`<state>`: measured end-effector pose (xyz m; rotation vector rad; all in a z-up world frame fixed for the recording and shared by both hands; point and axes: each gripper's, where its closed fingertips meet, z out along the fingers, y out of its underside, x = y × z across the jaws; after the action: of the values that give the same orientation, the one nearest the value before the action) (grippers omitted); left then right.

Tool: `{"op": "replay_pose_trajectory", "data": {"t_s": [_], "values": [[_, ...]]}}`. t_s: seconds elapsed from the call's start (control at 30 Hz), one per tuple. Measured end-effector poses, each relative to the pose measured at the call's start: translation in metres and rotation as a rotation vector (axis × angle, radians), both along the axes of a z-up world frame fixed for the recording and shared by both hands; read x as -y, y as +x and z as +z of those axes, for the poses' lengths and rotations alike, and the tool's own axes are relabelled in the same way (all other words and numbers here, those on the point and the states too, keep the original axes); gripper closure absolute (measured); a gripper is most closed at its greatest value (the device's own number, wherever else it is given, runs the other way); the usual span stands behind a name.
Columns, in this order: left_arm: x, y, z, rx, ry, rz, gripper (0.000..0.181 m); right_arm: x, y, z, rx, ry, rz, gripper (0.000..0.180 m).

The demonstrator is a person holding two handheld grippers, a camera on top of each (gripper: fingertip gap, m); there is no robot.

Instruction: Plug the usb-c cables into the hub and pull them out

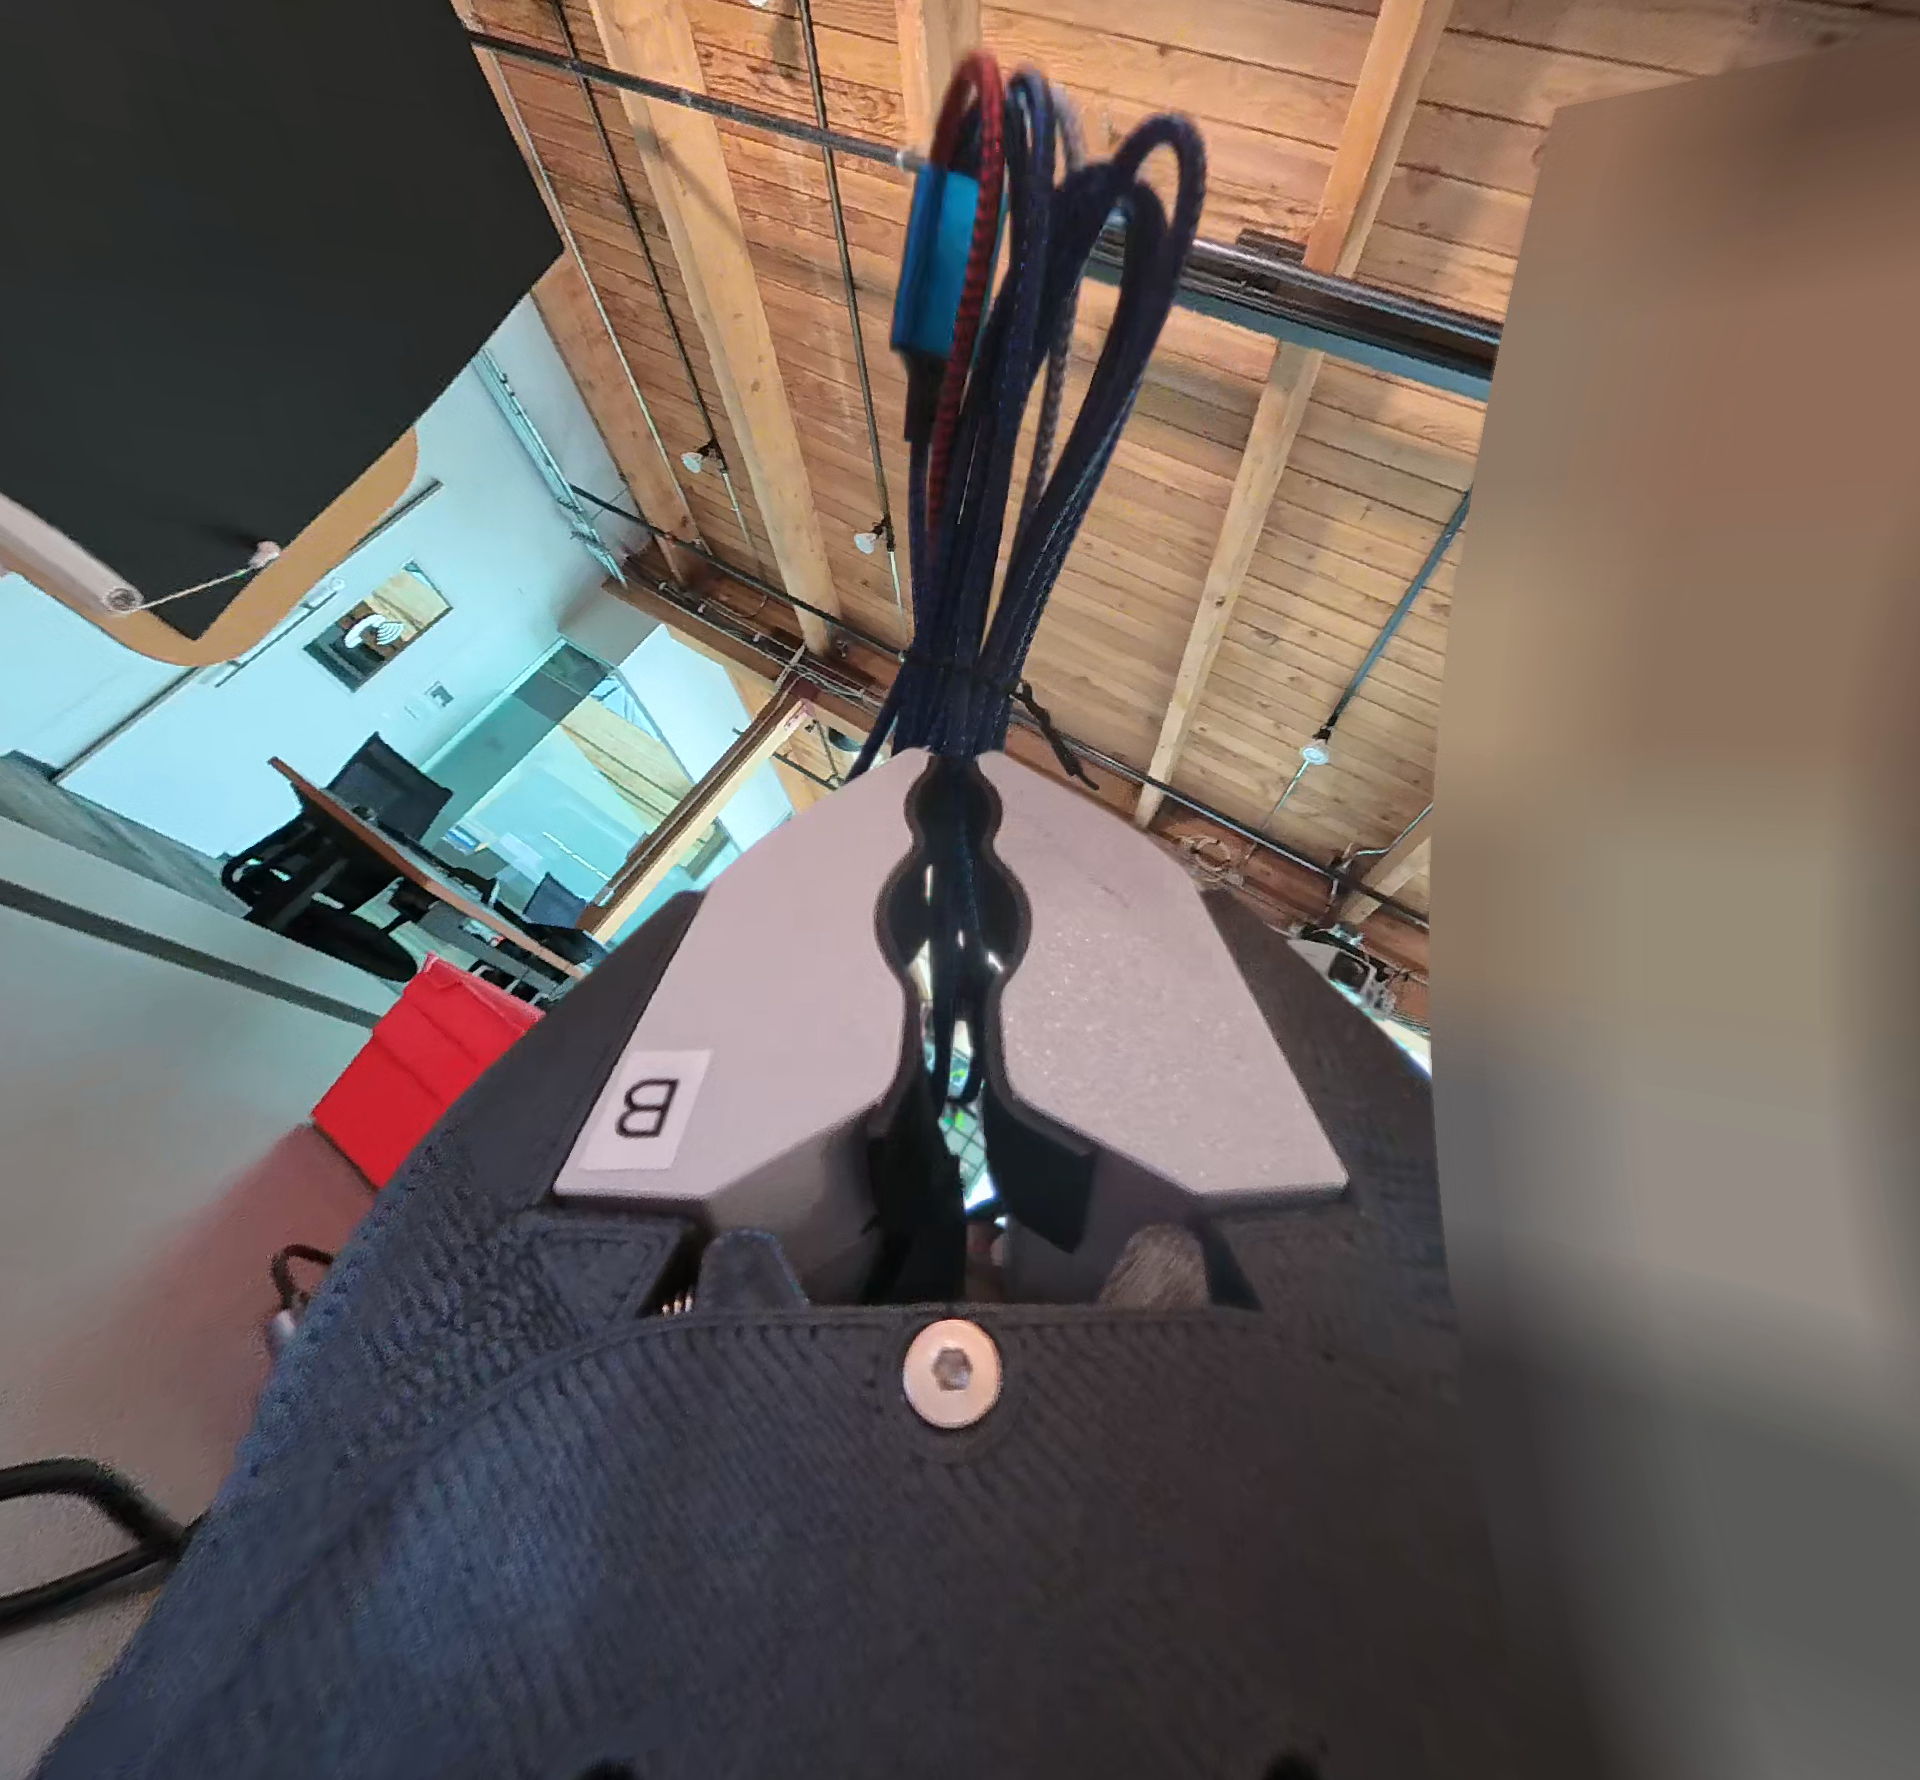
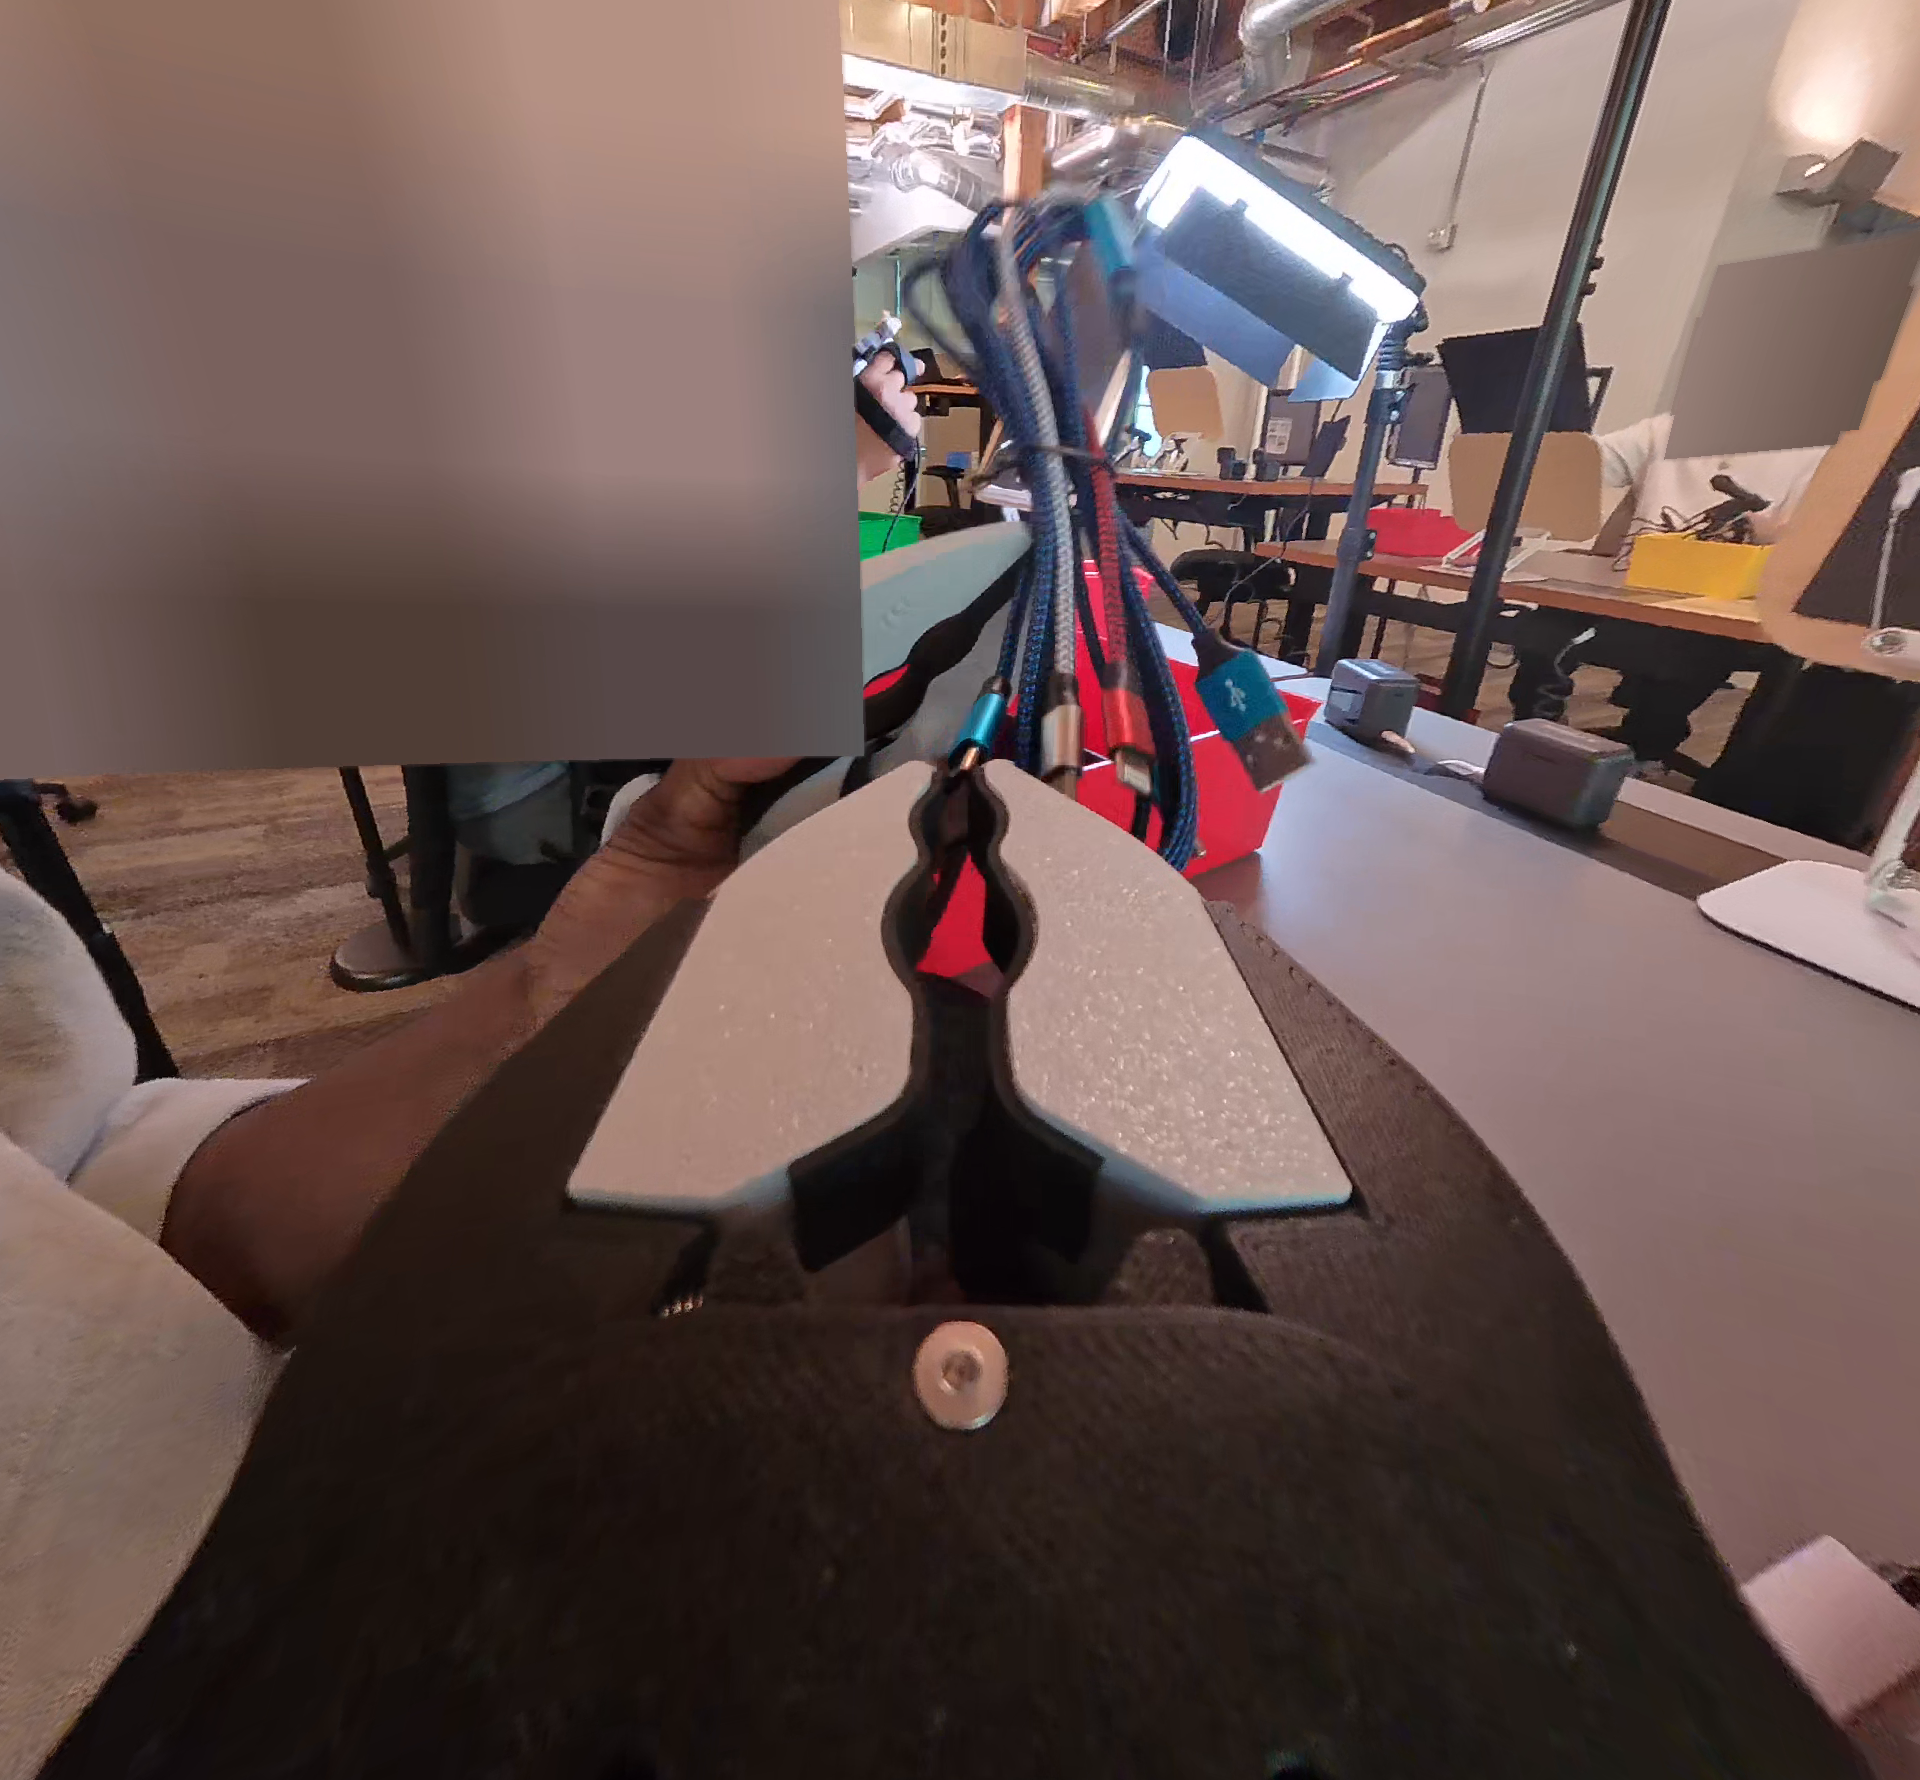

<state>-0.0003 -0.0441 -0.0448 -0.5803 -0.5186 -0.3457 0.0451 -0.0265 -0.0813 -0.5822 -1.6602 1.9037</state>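
left gripper (image 1: 951, 774) clamps cable bundle (image 1: 1023, 442), ceiling behind | right gripper (image 2: 961, 774) pinches teal plug (image 2: 975, 731); only here worktop (image 2: 1507, 1055), red bin (image 2: 1210, 795) | hub unseen

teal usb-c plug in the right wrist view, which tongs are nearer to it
Right. The right tongs are closed right at the tip of the teal plug; the left tongs clamp the cable bundle higher up, above the dangling plugs.
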Motion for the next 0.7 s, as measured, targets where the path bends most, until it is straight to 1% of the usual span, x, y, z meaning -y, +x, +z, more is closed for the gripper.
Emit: {"op": "replay_pose_trajectory", "data": {"t_s": [0.17,0.3,0.37,0.6,0.7], "values": [[-0.002,0.000,-0.009,0.004,-0.047,0.006,0.177,-0.015,-0.006,0.003,0.003,-0.034,-0.043,0.178],[-0.005,0.003,-0.013,-0.016,-0.066,-0.015,0.177,-0.024,-0.007,0.010,0.081,-0.223,0.027,0.178],[-0.007,0.004,-0.015,-0.025,-0.092,-0.001,0.177,-0.027,-0.008,0.010,0.119,-0.275,0.060,0.178],[-0.008,0.004,-0.017,-0.028,-0.110,0.014,0.177,-0.028,-0.010,0.004,0.149,-0.276,0.069,0.172],[-0.008,0.005,-0.018,-0.023,-0.104,-0.006,0.177,-0.029,-0.012,0.001,0.186,-0.292,0.081,0.171]]}}
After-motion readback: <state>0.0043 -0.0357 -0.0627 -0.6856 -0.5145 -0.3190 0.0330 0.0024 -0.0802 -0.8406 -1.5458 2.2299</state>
